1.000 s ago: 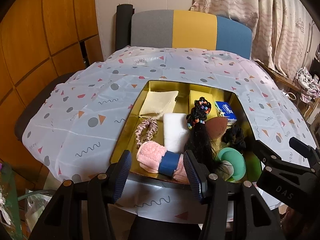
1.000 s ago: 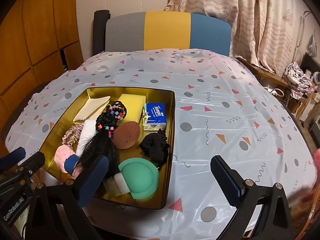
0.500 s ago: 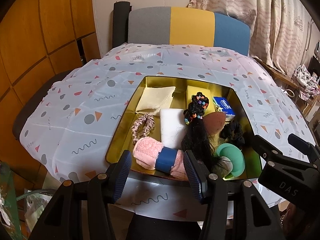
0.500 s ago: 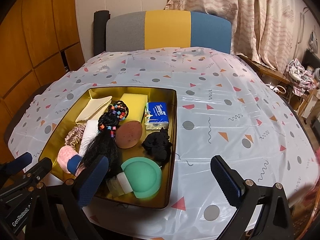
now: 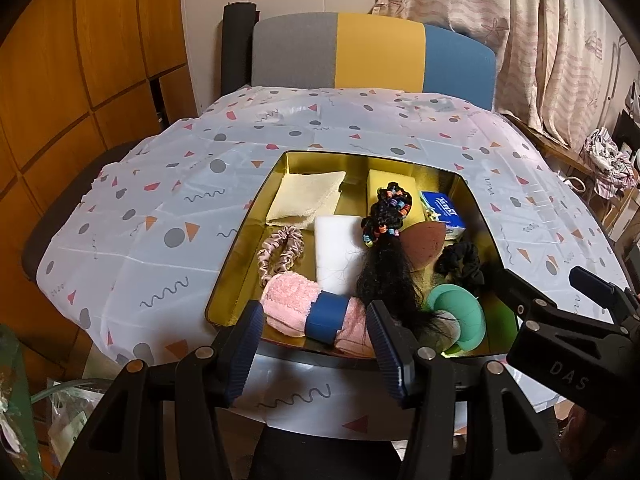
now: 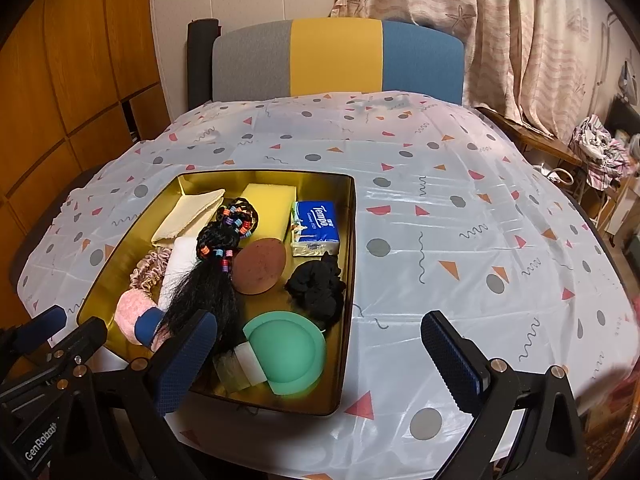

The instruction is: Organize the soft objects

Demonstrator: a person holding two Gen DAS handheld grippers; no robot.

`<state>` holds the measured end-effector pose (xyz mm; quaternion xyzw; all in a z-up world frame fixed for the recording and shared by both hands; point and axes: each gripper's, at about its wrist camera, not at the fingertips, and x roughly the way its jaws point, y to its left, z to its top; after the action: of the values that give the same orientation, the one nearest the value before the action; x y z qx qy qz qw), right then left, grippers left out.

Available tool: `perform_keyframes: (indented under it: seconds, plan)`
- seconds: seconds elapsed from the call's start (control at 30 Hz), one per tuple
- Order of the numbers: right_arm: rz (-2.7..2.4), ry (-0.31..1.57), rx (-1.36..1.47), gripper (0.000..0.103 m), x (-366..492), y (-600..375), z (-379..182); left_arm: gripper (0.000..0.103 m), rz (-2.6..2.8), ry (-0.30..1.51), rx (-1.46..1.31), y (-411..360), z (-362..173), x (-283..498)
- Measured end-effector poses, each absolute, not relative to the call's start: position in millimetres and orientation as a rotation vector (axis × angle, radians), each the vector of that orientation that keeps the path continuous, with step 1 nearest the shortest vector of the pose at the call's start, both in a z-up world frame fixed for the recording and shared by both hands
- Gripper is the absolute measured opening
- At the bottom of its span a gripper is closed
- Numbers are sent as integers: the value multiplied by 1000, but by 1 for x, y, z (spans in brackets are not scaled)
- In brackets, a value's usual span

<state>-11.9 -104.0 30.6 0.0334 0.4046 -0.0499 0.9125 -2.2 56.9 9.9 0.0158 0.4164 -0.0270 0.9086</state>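
Two grippers clear of tray (image 6: 352, 248) | tablecloth (image 6: 460, 240) right: bare

The black hairpiece (image 6: 208, 284) lies over the white sponge (image 6: 178, 268), hiding its right edge, and its loose end is covered by a finger of the right gripper (image 6: 316, 356). The pink towel roll (image 5: 316, 312) is partly masked by the fingers of the left gripper (image 5: 316, 350), and in the right wrist view only its end shows. The small whitish piece (image 6: 244, 368) beside the green dish (image 6: 286, 350) is too blurred to identify, and the heap of cloth (image 6: 604, 152) at the far right is too small to make out.
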Motion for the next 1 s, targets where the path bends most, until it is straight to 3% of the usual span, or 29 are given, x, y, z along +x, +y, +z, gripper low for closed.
perform_keyframes:
  seconds: [1.0]
  plan:
    - [-96,858,81,103,-10,-106,25,54,-39,832,58,58,8,-2]
